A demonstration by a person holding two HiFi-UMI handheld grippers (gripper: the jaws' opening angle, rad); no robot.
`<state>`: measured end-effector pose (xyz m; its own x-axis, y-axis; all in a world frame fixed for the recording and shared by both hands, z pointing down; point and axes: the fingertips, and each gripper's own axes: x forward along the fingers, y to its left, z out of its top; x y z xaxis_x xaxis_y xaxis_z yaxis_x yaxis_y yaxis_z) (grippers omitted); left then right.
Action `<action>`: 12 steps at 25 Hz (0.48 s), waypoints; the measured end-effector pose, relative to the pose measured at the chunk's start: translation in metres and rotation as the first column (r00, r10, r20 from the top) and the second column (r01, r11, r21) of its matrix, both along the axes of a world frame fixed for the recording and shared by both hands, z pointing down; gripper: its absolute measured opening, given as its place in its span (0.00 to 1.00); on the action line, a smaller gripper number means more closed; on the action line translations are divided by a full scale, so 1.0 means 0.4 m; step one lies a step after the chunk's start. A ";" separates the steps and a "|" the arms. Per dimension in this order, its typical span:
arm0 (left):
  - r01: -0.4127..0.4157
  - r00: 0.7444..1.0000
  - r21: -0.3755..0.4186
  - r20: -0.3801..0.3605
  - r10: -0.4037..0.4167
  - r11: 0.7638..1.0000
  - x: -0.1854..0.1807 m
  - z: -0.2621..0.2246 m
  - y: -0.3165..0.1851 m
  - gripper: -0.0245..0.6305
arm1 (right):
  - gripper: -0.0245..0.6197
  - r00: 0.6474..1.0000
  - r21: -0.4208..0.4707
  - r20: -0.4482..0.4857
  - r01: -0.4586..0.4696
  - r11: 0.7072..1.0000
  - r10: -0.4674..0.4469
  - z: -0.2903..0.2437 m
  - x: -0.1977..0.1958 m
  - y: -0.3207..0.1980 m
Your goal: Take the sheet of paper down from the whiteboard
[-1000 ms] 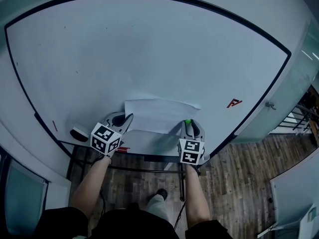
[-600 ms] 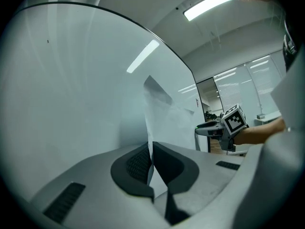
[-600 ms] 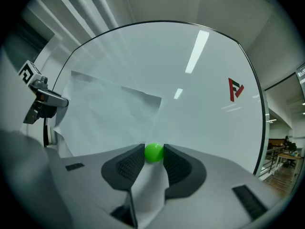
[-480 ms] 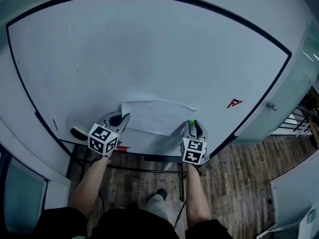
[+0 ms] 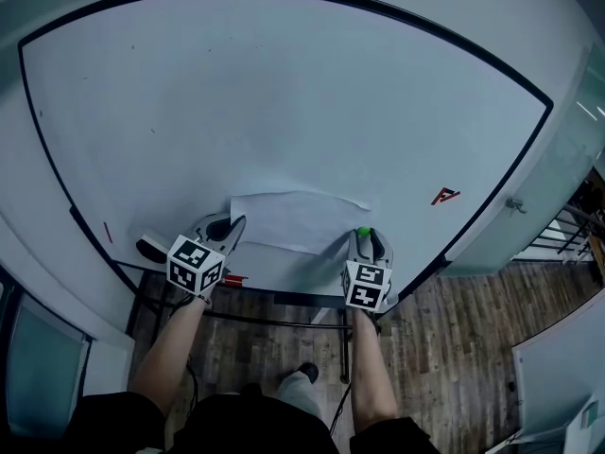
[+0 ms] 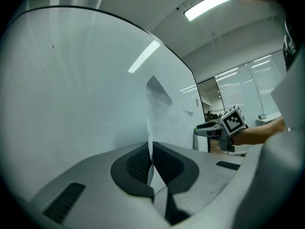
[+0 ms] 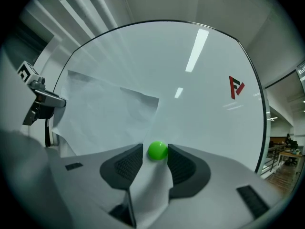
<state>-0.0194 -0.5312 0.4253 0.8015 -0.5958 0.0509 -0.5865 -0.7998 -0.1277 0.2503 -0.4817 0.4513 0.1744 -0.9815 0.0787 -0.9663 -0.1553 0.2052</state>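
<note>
The right hand-held gripper [image 7: 157,159] has just been opening its jaws. They now stand apart on either side of a small green ball magnet [image 7: 157,150], with a strip of the sheet of paper [image 5: 293,220] running between them under the ball. I see no firm press of the pads on the magnet, so I read this as an unclamped hold. Either the jaws have let go of the magnet or they have widened to take it in.

Otherwise little differs from a second ago: both grippers stay at the sheet's lower corners. The left hand-held gripper [image 6: 150,151] is closed tight on the sheet's left edge, the paper pinched thin between its pads.

The sheet hangs low on the whiteboard [image 5: 284,93], near the middle of its bottom edge, its top corner on the right-hand side curling off the surface. It is not down yet, and the green magnet looks like the last thing pinning it (that is a judgement).

The only mark on the board is a small red logo [image 7: 236,87] towards the right edge, angular but not readable as a word. The gripper cubes carry black-and-white square markers.
</note>
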 end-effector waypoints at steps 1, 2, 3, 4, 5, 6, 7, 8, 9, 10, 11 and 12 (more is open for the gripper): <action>0.000 1.000 0.001 0.000 0.000 1.000 -0.002 0.000 0.004 0.07 | 0.29 1.000 0.002 0.003 0.001 1.000 -0.001 0.001 -0.002 0.002; -0.001 1.000 0.002 0.001 0.001 1.000 -0.005 0.000 0.008 0.07 | 0.30 1.000 0.004 0.006 0.003 1.000 -0.003 0.002 -0.004 0.004; -0.001 1.000 0.005 0.003 0.001 1.000 -0.006 0.000 0.011 0.07 | 0.30 1.000 0.006 0.009 0.006 1.000 -0.006 0.004 -0.007 0.005; 0.000 1.000 0.007 0.006 -0.001 1.000 -0.008 -0.001 0.015 0.07 | 0.31 1.000 0.006 0.011 0.010 1.000 -0.010 0.005 -0.010 0.007; 0.003 1.000 0.008 0.008 -0.003 1.000 -0.010 -0.002 0.019 0.07 | 0.31 1.000 0.005 0.012 0.016 1.000 -0.016 0.007 -0.012 0.010; 0.008 1.000 0.009 0.007 -0.008 1.000 -0.012 -0.003 0.023 0.07 | 0.31 1.000 0.003 0.012 0.022 1.000 -0.022 0.008 -0.012 0.013; 0.015 1.000 0.007 0.004 -0.015 1.000 -0.015 -0.004 0.028 0.07 | 0.31 1.000 0.001 0.013 0.028 1.000 -0.028 0.009 -0.012 0.017; 0.022 1.000 0.005 0.000 -0.022 1.000 -0.018 -0.004 0.033 0.07 | 0.31 0.999 0.000 0.014 0.034 0.999 -0.034 0.010 -0.011 0.020; 0.029 1.000 0.003 -0.001 -0.029 1.000 -0.020 -0.004 0.039 0.07 | 0.31 0.999 -0.002 0.016 0.039 0.999 -0.039 0.011 -0.008 0.023; 0.036 0.999 0.002 0.000 -0.036 0.999 -0.021 -0.003 0.045 0.07 | 0.31 0.999 -0.003 0.016 0.044 0.999 -0.044 0.011 -0.005 0.025; 0.043 0.999 0.001 0.002 -0.043 0.999 -0.022 -0.002 0.053 0.07 | 0.31 0.999 -0.004 0.016 0.049 0.999 -0.049 0.010 -0.002 0.028; 0.051 0.999 -0.001 0.002 -0.051 0.999 -0.023 -0.002 0.061 0.07 | 0.31 0.998 -0.006 0.015 0.055 0.998 -0.055 0.009 0.000 0.033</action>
